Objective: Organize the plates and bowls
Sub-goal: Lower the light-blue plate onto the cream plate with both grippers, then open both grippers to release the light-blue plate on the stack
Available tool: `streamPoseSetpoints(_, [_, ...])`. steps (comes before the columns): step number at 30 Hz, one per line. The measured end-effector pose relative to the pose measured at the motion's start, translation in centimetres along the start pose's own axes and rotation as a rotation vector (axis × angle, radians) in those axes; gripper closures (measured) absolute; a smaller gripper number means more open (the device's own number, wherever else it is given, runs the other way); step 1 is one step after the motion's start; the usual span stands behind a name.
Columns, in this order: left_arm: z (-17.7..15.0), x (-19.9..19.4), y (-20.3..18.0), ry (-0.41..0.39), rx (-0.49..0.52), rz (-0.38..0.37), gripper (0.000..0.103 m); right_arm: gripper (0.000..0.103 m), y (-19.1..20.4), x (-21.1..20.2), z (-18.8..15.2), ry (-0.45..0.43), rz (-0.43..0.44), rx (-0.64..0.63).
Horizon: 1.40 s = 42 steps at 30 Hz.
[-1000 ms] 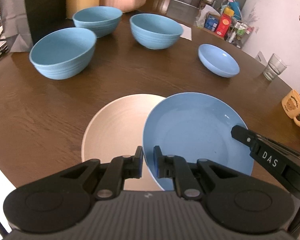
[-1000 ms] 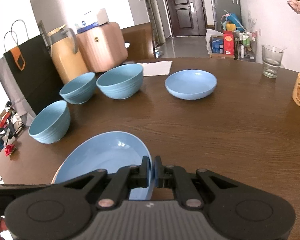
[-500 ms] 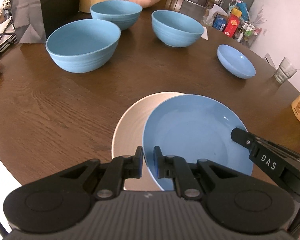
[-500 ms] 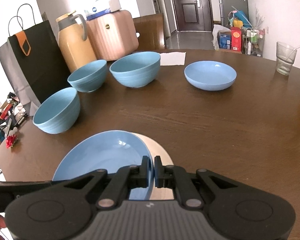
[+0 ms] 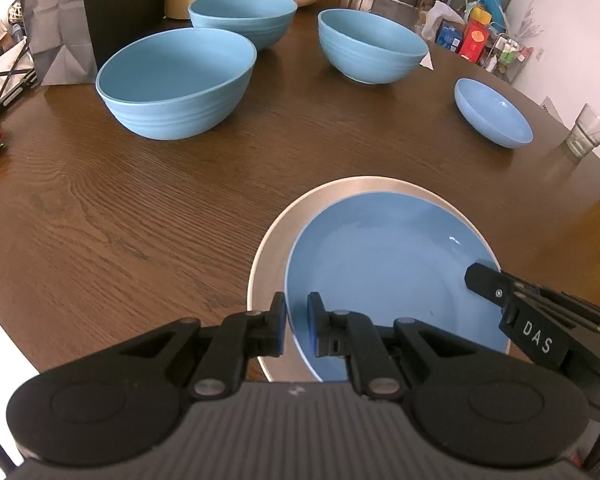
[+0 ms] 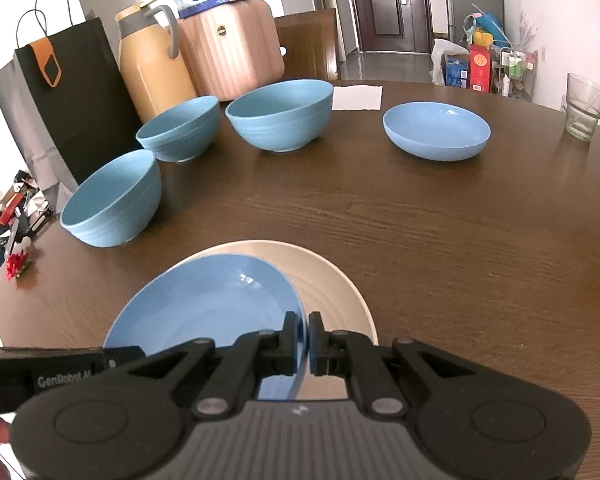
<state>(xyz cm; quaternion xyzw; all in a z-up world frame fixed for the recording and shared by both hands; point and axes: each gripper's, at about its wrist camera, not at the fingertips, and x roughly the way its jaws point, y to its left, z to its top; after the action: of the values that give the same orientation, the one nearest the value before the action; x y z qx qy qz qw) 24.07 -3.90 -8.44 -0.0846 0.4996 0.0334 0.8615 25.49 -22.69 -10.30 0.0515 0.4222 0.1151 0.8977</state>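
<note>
A large blue plate [image 5: 384, 264] is held over a beige plate [image 5: 272, 236] on the brown table [image 5: 140, 200]. My left gripper [image 5: 297, 320] is shut on the blue plate's left rim. My right gripper [image 6: 305, 334] is shut on its right rim; the blue plate [image 6: 212, 304] and beige plate [image 6: 332, 280] show there too. Three blue bowls [image 5: 176, 80] [image 5: 242, 14] [image 5: 372, 50] and a small blue plate [image 5: 494, 114] stand farther back.
A black paper bag [image 6: 64, 96], a yellow jug [image 6: 152, 56] and a pink case [image 6: 232, 46] stand behind the bowls. A glass [image 6: 584, 108] is at the far right. A white napkin [image 6: 358, 98] lies at the back. The table's edge runs along the left.
Both grippers have carried the blue plate leftward. It now sits nearly centred above the beige plate, where before it overlapped only its right side.
</note>
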Motion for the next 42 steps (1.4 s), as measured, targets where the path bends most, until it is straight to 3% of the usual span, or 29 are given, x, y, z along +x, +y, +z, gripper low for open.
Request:
streamPoseSetpoints(30, [-0.5,2.1,-0.2,0.007,0.03,-0.018,0.09,0.096,-0.5,2.0,-0.8,0.001,-0.026,0.011])
streamPoseSetpoints(32, [-0.4,2.1,-0.1,0.009,0.032,-0.022,0.089,0.091,-0.5,2.0,-0.7,0.005,-0.025,0.009])
streamPoseSetpoints(37, [-0.3,2.2,0.1,0.017,0.028,-0.042,0.08,0.084,-0.7,2.2,-0.7,0.015,-0.05,0.01])
streamPoseSetpoints(42, [-0.2,1.5,0.0,0.002,0.03,-0.048,0.058,0.067,-0.8,1.5,-0.5,-0.004,-0.041,0.02])
